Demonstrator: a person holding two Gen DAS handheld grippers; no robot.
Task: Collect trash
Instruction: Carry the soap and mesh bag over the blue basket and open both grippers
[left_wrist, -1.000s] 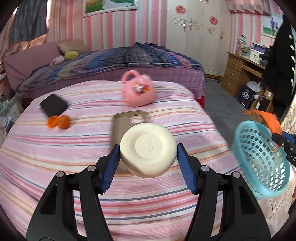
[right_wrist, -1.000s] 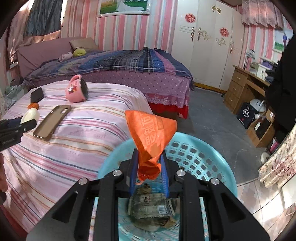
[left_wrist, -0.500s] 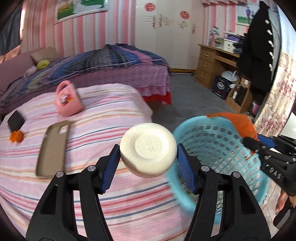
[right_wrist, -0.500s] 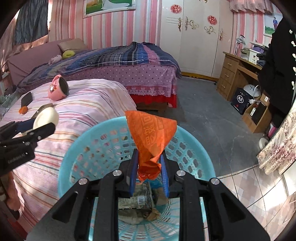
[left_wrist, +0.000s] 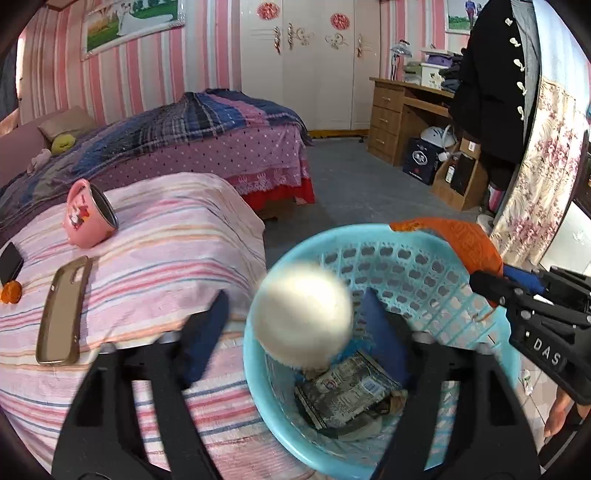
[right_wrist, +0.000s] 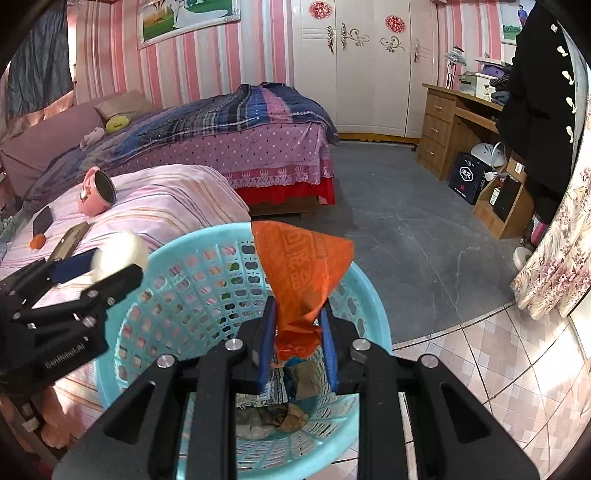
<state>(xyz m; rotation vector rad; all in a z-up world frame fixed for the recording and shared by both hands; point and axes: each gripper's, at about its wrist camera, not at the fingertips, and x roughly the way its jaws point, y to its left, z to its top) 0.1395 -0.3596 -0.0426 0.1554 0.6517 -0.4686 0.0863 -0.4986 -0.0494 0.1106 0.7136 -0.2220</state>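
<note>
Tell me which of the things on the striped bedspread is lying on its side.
The pink mug: it lies tipped over with its dark mouth facing sideways. The phone case, the black phone and the small orange fruit simply lie on the bedspread.

The left gripper (left_wrist: 295, 325) has been carried from the bed over the basket (left_wrist: 413, 266), jaws opening, white cup (left_wrist: 303, 319) released

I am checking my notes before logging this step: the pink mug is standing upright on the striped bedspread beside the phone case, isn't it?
Not quite: the pink mug is lying on its side, its dark open mouth facing sideways, as the left wrist view shows. The rest holds: it lies on the striped bedspread, near the phone case.
</note>
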